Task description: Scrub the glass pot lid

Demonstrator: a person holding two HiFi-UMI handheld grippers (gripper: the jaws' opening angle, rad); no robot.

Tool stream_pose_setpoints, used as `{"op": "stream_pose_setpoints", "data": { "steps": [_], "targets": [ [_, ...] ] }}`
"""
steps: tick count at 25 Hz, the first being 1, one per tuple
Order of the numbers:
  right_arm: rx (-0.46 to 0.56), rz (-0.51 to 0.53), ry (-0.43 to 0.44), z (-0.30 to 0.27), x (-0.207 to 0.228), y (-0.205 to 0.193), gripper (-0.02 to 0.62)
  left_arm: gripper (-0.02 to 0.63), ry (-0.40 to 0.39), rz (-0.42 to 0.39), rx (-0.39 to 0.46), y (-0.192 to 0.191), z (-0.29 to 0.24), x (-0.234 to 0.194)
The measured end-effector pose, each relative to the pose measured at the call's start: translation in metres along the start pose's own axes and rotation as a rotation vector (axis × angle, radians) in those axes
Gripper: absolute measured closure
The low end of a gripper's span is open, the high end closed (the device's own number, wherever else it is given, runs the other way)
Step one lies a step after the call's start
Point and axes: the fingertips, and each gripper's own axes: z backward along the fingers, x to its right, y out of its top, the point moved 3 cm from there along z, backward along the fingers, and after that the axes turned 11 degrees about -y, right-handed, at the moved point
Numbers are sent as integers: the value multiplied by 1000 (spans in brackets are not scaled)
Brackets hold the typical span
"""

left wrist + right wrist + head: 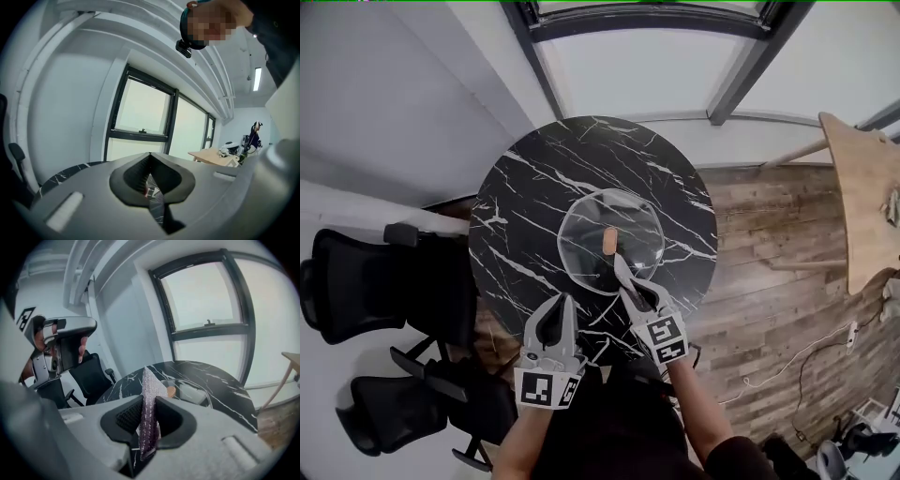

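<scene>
1. Standing off the left edge of the round black marble table [534, 187], two black office chairs [356, 291] are sitting side by side, one nearer the person than the other.
2. The left gripper [554, 317] is hovering over the table's near edge. In the left gripper view its jaws are pressing together at the tips and gripping nothing; only a sliver of marble is showing through the gap lower down.
3. The glass pot lid [586, 234] is lying flat near the table's middle, a little toward the near side, with its wooden knob [610, 242] pointing up.
4. The right gripper [630, 286] is pointing in from the table's near edge, just right of the left gripper. Its jaws are clamping a purple glittery scrubbing cloth [619, 265], which is sticking out upright past the jaw tips. In the head view the cloth's end is overlapping the lid's near rim, close to the knob. Whether it is touching the glass cannot be told.
5. Off the table's right edge, a light wooden table [862, 187] is standing on the plank floor [769, 244], well apart from the marble one.
</scene>
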Motion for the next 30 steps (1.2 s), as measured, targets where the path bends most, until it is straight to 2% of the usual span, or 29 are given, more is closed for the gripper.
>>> {"op": "stream_pose_setpoints", "data": {
  "steps": [5, 12, 20, 30],
  "targets": [
    [17, -32, -38, -7, 37, 12, 520, 603, 38, -56, 28, 16, -6, 16],
    [-57, -137, -109, -36, 78, 3, 520, 603, 53, -61, -10, 11, -1, 18],
    [-112, -141, -223, -57, 109, -9, 520, 603, 46, 36, -13, -15, -21, -11],
    [-191, -148, -220, -95, 107, -21, 520, 603, 0, 69, -46, -35, -39, -41]
  ]
}}
